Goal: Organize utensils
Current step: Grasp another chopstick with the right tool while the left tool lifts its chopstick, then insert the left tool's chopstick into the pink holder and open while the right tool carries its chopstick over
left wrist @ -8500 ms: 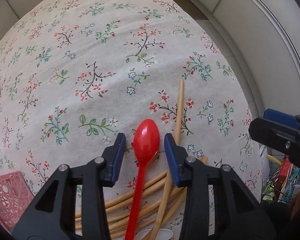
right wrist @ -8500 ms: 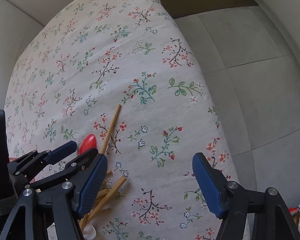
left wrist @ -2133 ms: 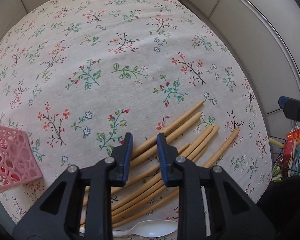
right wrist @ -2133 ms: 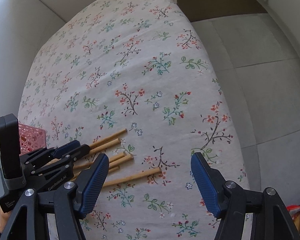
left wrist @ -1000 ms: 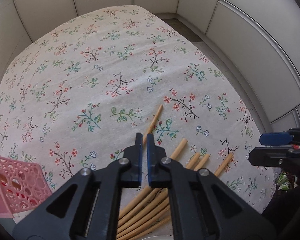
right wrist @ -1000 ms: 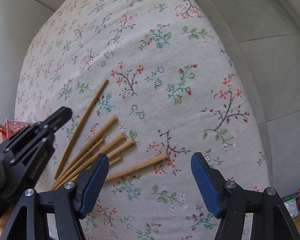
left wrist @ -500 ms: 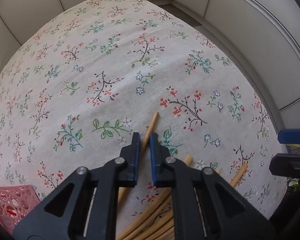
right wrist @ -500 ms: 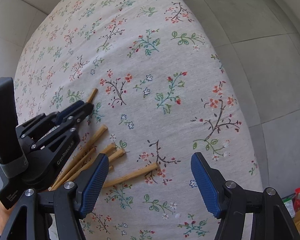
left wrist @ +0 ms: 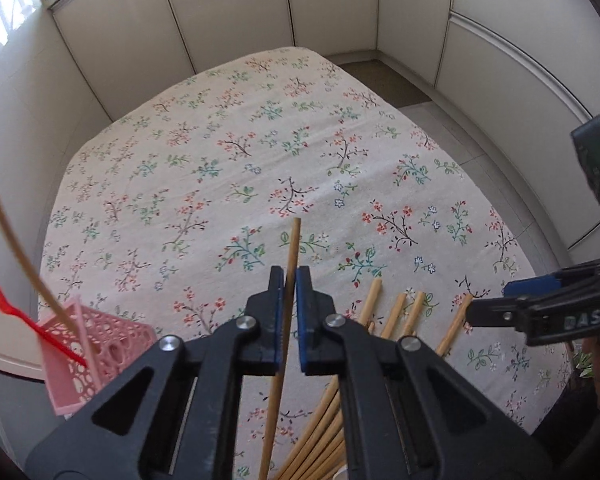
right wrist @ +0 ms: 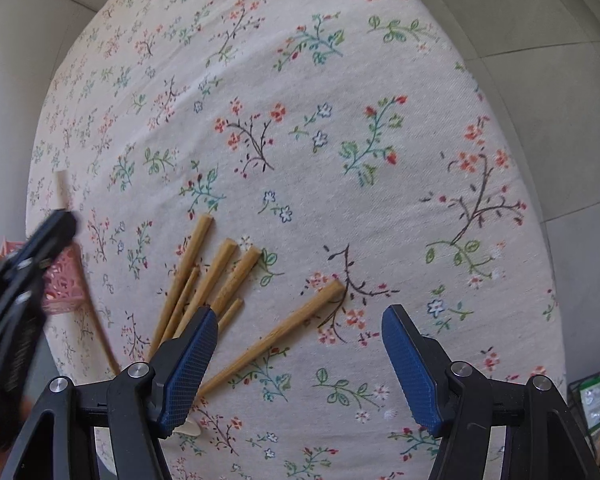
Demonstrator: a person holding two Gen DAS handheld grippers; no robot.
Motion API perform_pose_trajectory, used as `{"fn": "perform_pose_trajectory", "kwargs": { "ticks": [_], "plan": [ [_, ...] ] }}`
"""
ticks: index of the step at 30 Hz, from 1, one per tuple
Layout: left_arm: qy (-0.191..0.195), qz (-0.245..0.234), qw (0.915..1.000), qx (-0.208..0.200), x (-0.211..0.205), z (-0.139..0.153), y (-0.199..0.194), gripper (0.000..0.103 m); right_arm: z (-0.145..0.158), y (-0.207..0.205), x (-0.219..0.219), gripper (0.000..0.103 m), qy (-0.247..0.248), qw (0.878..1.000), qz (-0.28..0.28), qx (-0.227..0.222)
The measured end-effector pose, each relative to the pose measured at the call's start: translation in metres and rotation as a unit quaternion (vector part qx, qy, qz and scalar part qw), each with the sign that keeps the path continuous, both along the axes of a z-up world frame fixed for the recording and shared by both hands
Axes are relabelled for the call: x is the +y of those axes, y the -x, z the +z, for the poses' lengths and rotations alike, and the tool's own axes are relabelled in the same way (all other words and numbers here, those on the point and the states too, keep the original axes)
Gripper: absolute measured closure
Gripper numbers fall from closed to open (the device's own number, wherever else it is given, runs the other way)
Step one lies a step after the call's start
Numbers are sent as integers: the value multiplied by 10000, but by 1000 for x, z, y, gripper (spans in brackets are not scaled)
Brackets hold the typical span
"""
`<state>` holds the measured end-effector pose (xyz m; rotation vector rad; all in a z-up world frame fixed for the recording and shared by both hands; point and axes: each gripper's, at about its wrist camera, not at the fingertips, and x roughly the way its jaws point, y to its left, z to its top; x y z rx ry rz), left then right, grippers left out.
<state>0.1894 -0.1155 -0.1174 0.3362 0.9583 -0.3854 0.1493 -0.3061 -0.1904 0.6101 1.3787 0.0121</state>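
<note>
— What stands beyond the tongs?
— A table under a floral cloth (left wrist: 260,152), and behind it pale panelled walls (left wrist: 228,12) with dark seams, curving round the far side.
— And the floor?
— Grey tiles (right wrist: 560,92) to the right of the tongs, past the cloth's edge.
— Any daylight?
— A bright window (left wrist: 4,12) high to the left; a white ledge (left wrist: 4,344) sits low on that side.

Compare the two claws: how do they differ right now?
The left claw is shut on a chopstick, lifted off the cloth; the right claw is open and empty. The left sits near the pink basket; the right hangs over the loose chopsticks. Both have blue pads.
</note>
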Motion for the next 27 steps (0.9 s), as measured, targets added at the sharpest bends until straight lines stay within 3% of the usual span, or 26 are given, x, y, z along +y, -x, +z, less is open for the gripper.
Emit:
{"fn": "perform_pose_trajectory", "kwargs": {
  "ticks": [10, 15, 18, 21, 22, 27],
  "plan": [
    [628, 374, 9959, -524, 57, 48, 36, 97, -24, -10, 28, 38, 302, 9990, -9, 333],
    [863, 420, 9933, -646, 77, 61, 48, 97, -21, -15, 47, 43, 829, 9963, -69, 238],
    [904, 447, 9924, -701, 83, 63, 52, 97, -19, -16, 58, 54, 1287, 9914, -106, 213],
    [918, 523, 9915, -756, 90, 62, 52, 97, -18, -19, 63, 71, 1497, 9883, -258, 149],
    [926, 552, 9912, -769, 93, 62, 52, 97, -17, -19, 61, 77, 1489, 9882, -349, 129],
    [988, 663, 9893, -844, 102, 62, 53, 97, -18, -20, 44, 89, 1051, 9911, -809, 57]
  ]
}}
